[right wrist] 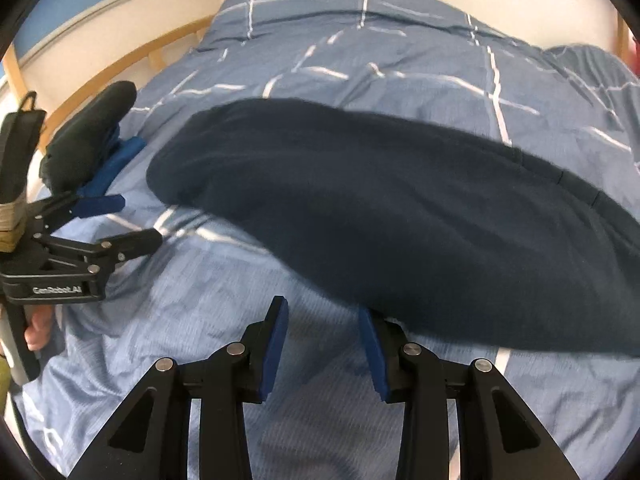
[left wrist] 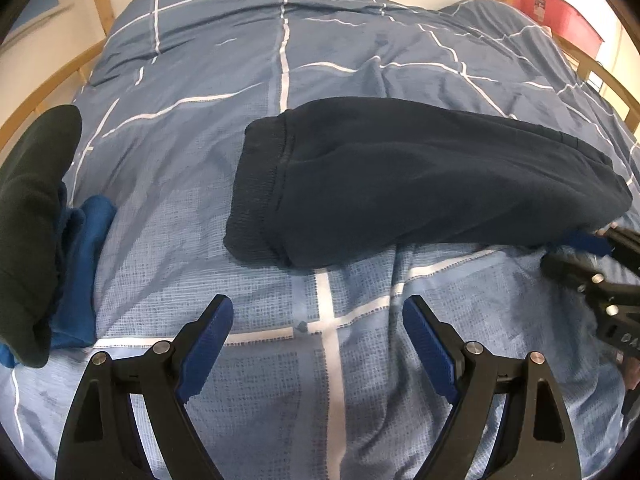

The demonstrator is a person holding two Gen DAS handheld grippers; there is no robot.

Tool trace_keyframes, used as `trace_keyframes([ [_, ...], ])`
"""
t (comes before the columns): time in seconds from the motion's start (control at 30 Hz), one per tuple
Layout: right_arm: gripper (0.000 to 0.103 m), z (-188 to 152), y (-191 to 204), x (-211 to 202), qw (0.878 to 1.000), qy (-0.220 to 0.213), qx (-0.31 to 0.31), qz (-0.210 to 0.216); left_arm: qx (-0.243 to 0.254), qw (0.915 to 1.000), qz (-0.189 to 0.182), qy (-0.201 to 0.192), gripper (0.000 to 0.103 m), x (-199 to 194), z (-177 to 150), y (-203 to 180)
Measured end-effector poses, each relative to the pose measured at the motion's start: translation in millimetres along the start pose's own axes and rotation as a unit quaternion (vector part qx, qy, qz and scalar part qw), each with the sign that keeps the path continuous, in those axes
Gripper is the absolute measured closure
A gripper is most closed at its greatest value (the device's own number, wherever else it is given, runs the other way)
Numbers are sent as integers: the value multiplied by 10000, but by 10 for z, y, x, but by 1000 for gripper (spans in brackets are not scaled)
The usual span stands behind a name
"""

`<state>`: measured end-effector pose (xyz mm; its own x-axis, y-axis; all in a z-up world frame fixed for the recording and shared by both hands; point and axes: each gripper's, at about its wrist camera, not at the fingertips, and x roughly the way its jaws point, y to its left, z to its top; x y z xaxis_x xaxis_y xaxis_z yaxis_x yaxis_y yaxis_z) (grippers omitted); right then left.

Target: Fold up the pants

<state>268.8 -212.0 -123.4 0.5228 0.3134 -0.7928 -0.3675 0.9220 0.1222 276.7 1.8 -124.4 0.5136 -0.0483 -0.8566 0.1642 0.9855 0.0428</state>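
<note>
Dark navy pants (left wrist: 400,184) lie folded into a long bundle across the blue duvet, with the ribbed band (left wrist: 256,192) at their left end. My left gripper (left wrist: 318,308) hangs open and wide over bare duvet just in front of the pants, with nothing between its pads. In the right wrist view the pants (right wrist: 400,220) fill the middle. My right gripper (right wrist: 322,312) stands partly open at their near edge; its right pad touches or sits just under the hem, and only duvet shows between the pads. Each gripper shows in the other's view: right gripper (left wrist: 576,254), left gripper (right wrist: 138,220).
A pile of dark and blue folded clothes (left wrist: 32,220) sits at the bed's left side. The checked blue duvet (left wrist: 280,80) covers the bed inside a wooden frame (left wrist: 100,0). A red box (left wrist: 560,12) stands beyond the far right corner. A hand (right wrist: 38,330) holds the left gripper.
</note>
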Motion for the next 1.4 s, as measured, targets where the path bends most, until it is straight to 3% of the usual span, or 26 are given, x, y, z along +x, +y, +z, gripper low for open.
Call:
trace_keyframes([
  [0.17, 47, 81, 115, -140, 9976, -551, -385, -178, -47, 10000, 25, -17, 16, 21, 29, 27],
  [0.33, 47, 137, 95, -17, 9970, -479, -519, -322, -206, 9997, 131, -38, 16, 38, 76, 111],
  [0.53, 47, 228, -27, 54, 9981, -488, -259, -269, -227, 9994, 254, -102, 16, 103, 168, 108],
  [0.7, 44, 133, -43, 14, 9972, -416, -467, -415, -111, 9985, 528, -67, 16, 282, 346, 14],
  [0.93, 44, -99, -60, -36, 9996, -35, -259, -131, 33, 9966, 816, -146, 16, 371, 456, -139],
  [1.07, 44, -179, 8, 66, 9995, 168, -215, 158, -167, 9976, 674, -39, 14, 426, 481, -69],
  [1.2, 44, -113, -7, 110, 9999, 13, -90, 124, -433, 9983, 393, 83, 14, 454, 494, 33],
  [1.4, 44, 33, -11, -9, 9987, -504, 17, -22, -441, 9984, 341, 45, 14, 414, 460, 55],
])
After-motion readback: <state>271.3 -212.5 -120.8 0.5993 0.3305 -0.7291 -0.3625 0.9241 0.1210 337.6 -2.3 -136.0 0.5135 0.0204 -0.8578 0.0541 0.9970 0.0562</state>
